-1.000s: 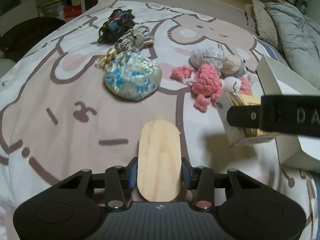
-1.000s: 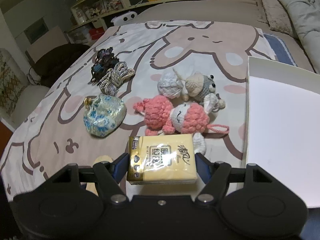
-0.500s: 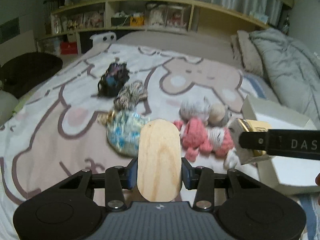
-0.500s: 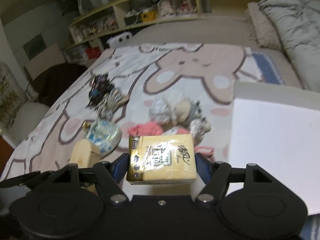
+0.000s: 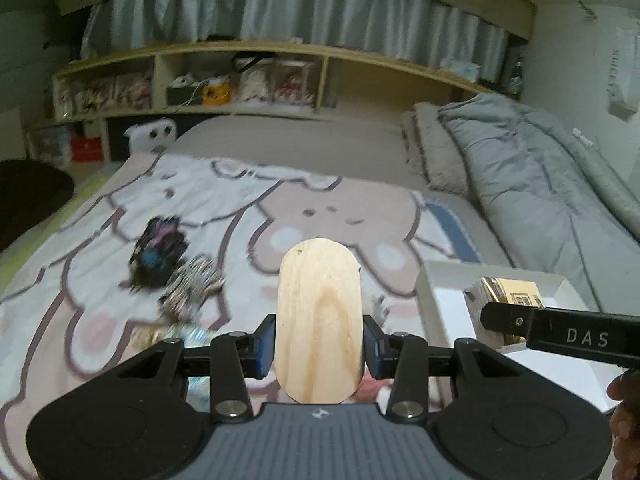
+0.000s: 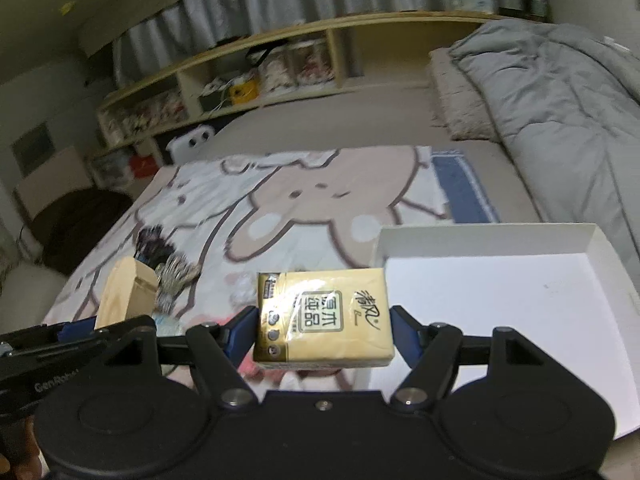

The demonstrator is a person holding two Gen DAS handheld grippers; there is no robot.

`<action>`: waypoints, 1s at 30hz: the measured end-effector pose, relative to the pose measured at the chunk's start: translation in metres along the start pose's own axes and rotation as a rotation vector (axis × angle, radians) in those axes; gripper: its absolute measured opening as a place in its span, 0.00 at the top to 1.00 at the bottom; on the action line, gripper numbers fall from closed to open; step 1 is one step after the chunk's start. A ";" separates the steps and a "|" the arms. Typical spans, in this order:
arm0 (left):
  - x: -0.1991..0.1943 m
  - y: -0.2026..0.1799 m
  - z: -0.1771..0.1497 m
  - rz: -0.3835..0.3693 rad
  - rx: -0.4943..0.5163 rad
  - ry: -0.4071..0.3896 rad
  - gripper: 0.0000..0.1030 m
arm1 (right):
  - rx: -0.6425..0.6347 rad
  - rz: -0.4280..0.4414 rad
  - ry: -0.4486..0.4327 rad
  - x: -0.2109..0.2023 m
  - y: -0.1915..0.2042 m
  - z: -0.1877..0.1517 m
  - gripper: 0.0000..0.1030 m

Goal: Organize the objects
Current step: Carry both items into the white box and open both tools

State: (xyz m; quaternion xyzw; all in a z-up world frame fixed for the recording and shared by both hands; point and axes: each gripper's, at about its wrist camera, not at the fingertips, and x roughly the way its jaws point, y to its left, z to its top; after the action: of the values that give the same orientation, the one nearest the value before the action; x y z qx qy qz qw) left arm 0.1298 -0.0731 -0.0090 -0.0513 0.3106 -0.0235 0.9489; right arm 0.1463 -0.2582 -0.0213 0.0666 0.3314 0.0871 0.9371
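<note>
A: Where was the tissue pack [image 6: 324, 318]?
B: Lower centre, pinched by the right gripper [image 6: 324, 330], left of the white box [image 6: 500, 308].
A: And the left gripper [image 5: 319, 344]?
B: Clamped on an oval wooden block [image 5: 319, 320], low centre.

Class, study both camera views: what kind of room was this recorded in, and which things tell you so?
Most likely a bedroom. The work surface is a bed covered by a cartoon-print blanket, a rumpled grey duvet lies along one side, and a wooden shelf unit full of small belongings runs behind.
</note>
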 end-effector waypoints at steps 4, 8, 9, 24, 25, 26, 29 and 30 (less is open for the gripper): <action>0.013 -0.017 0.015 -0.040 0.021 -0.016 0.57 | 0.031 -0.046 -0.040 0.005 -0.021 0.009 0.31; 0.034 -0.041 0.026 -0.079 0.054 -0.021 0.57 | 0.075 -0.100 -0.037 0.017 -0.043 0.016 0.31; 0.039 -0.046 0.028 -0.089 0.061 -0.020 0.57 | 0.083 -0.113 -0.040 0.020 -0.049 0.018 0.31; 0.130 -0.120 0.043 -0.218 0.081 0.047 0.57 | 0.152 -0.209 -0.025 0.078 -0.128 0.041 0.30; 0.134 -0.121 0.041 -0.223 0.078 0.060 0.57 | 0.161 -0.209 -0.013 0.082 -0.134 0.039 0.30; 0.139 -0.123 0.039 -0.227 0.075 0.077 0.57 | 0.166 -0.213 -0.001 0.086 -0.139 0.036 0.30; 0.155 -0.130 0.032 -0.232 0.072 0.121 0.57 | 0.173 -0.227 0.033 0.095 -0.151 0.029 0.30; 0.159 -0.133 0.029 -0.233 0.074 0.129 0.57 | 0.176 -0.232 0.041 0.097 -0.155 0.026 0.30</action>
State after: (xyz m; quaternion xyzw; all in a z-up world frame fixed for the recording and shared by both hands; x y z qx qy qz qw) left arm 0.2731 -0.2147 -0.0646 -0.0502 0.3620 -0.1484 0.9189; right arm 0.2555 -0.3908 -0.0881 0.1082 0.3622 -0.0499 0.9245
